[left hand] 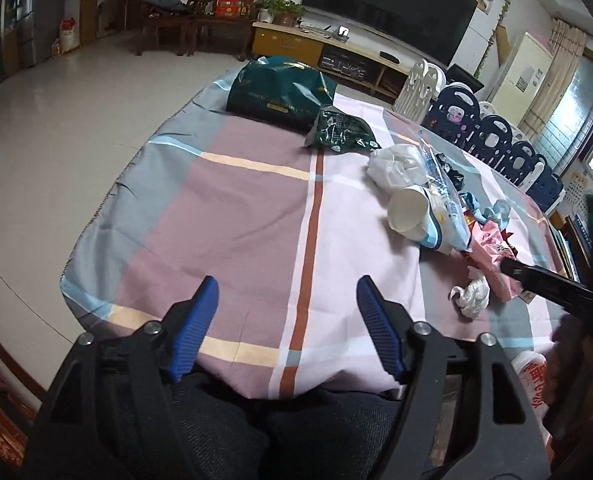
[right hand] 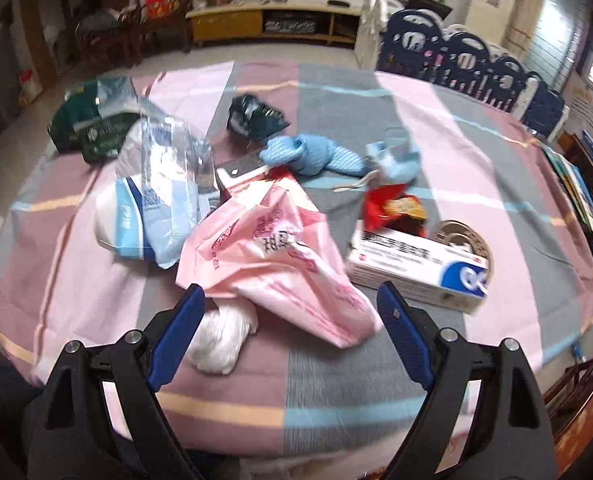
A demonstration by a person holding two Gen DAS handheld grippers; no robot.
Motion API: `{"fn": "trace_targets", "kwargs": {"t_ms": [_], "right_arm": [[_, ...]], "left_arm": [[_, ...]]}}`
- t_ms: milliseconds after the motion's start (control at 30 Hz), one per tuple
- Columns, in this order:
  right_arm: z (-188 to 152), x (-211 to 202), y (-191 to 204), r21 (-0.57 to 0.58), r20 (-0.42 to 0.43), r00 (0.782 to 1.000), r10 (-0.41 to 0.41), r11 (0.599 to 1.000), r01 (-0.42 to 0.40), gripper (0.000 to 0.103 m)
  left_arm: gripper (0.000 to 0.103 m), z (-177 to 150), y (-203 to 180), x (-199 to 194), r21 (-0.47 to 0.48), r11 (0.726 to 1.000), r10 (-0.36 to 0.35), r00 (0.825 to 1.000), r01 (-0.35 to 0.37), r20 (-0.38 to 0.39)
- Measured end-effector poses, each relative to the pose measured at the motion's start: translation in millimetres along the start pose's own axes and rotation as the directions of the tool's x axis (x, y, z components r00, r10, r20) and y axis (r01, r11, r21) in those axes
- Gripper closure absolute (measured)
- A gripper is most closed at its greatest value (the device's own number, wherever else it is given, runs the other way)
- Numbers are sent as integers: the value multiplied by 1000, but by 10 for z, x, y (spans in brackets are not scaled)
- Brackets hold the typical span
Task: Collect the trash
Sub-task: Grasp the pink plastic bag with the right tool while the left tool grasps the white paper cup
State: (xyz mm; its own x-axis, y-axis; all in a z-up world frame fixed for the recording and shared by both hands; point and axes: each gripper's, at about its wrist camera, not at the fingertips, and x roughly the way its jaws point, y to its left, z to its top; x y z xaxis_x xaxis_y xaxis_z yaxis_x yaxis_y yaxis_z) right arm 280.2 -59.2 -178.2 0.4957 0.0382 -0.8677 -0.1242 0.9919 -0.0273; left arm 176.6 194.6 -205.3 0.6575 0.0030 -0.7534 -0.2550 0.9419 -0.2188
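**Poster A:** Biggest worry first: that green bag (left hand: 280,88) at the far end of the checked tablecloth (left hand: 232,208) is well away from both of your hands, and it looks like the only container here, though whether it's meant for the trash I can't tell. Carry light stuff that far and you'll probably drop some on the floor.

**Poster B:** Agreed. Next, the pink plastic bag (right hand: 280,256) is draped over other litter. Grab it by a loose fold and it could drag the white box (right hand: 416,268) or the red wrapper (right hand: 392,204) along, or shove the crumpled tissue (right hand: 220,340) off the near edge.

**Poster A:** The paper cup (left hand: 412,212) is on its side too, so you could nudge it and it rolls.

**Poster B:** Grippers now. Your right gripper (right hand: 290,300) has its jaws spread wide, nothing between them, hanging over the pink bag and tissue without touching either.

**Poster A:** Your left gripper (left hand: 287,294) is also apart and empty, above bare cloth, with the trash pile off to its right.
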Motion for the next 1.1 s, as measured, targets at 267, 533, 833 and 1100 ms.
{"fn": "trace_targets", "kwargs": {"t_ms": [267, 533, 833, 1100], "right_arm": [[-239, 1, 66, -1, 6, 998, 67, 998, -67, 85], [-545, -449, -314, 158, 46, 992, 122, 979, -127, 91], [-974, -658, -709, 244, 11, 995, 104, 964, -103, 91], [-1023, -706, -750, 261, 19, 995, 95, 960, -97, 91]], "left_arm": [[26, -15, -65, 90, 9, 1000, 2, 1000, -2, -18], [24, 391, -496, 436, 62, 997, -42, 999, 43, -29], [53, 689, -1333, 1255, 229, 972, -22, 990, 53, -138], [87, 614, -1115, 1111, 152, 986, -53, 994, 67, -92]]}}
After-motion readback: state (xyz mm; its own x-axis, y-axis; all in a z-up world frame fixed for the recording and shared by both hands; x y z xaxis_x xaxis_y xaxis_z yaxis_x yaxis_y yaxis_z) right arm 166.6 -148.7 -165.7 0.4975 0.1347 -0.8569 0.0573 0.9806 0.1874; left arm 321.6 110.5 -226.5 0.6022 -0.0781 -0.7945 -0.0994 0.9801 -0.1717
